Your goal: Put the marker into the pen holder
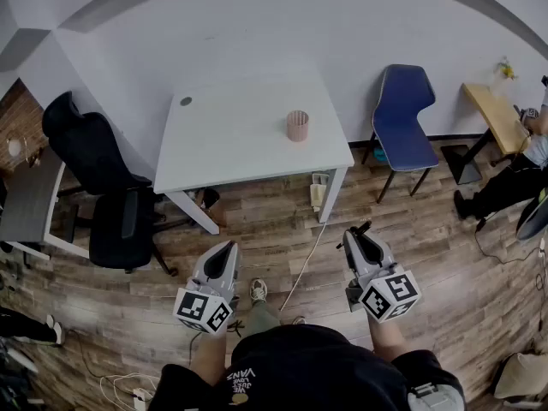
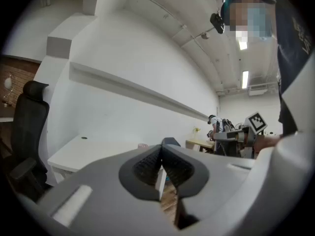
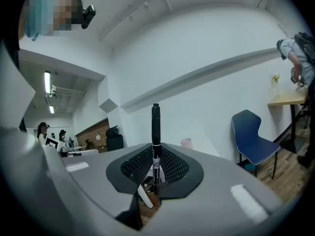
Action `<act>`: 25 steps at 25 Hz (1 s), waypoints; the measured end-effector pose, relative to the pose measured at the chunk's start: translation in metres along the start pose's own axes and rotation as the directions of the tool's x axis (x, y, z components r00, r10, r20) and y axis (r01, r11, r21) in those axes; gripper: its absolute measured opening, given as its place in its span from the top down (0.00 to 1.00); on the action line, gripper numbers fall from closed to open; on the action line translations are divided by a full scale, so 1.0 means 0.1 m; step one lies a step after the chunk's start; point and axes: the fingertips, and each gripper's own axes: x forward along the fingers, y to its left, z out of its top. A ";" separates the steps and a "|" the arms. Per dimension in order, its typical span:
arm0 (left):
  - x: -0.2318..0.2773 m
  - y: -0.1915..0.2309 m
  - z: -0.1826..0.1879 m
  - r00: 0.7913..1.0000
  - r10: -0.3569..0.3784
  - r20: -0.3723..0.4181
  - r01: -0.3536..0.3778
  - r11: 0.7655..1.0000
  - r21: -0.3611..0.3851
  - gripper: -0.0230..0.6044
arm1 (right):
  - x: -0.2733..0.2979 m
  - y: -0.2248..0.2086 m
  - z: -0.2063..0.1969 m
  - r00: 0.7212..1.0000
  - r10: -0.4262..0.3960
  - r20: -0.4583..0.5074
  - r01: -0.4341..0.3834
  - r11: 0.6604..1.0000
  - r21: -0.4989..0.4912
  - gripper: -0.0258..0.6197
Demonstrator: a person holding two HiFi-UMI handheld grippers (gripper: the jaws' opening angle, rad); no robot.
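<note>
A pink ribbed pen holder [image 1: 297, 126] stands on the white table [image 1: 231, 144], right of its middle; it also shows small in the left gripper view as the pen holder [image 2: 142, 145] and in the right gripper view as the pen holder [image 3: 186, 142]. My right gripper [image 1: 358, 234] is shut on a black marker [image 3: 155, 141] that stands upright between its jaws; the marker [image 1: 354, 232] pokes out past its tip. My left gripper [image 1: 228, 251] is shut with nothing in it. Both grippers hang over the wooden floor, well short of the table.
A black office chair [image 1: 107, 195] stands left of the table, a blue chair [image 1: 404, 114] right of it. A grey desk [image 1: 30, 199] is at far left, a wooden side table [image 1: 495, 114] and a seated person [image 1: 514, 178] at far right. Cables [image 1: 304, 264] lie on the floor.
</note>
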 end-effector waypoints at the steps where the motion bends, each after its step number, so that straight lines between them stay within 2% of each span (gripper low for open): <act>1: 0.02 0.01 -0.01 1.000 -0.003 0.001 0.003 1.000 0.000 0.88 | 0.02 -0.01 -0.02 1.000 0.001 0.002 -0.001 1.000 0.000 0.88; 10: 0.20 0.30 -0.01 0.999 -0.032 0.005 0.032 0.999 -0.001 0.88 | 0.32 -0.01 -0.03 0.999 -0.006 0.038 0.006 1.000 0.016 0.88; 25: 0.93 1.31 0.22 0.987 -0.163 0.004 0.163 0.987 -0.010 0.88 | 1.28 0.07 0.06 0.987 -0.152 0.055 0.151 0.988 0.016 0.88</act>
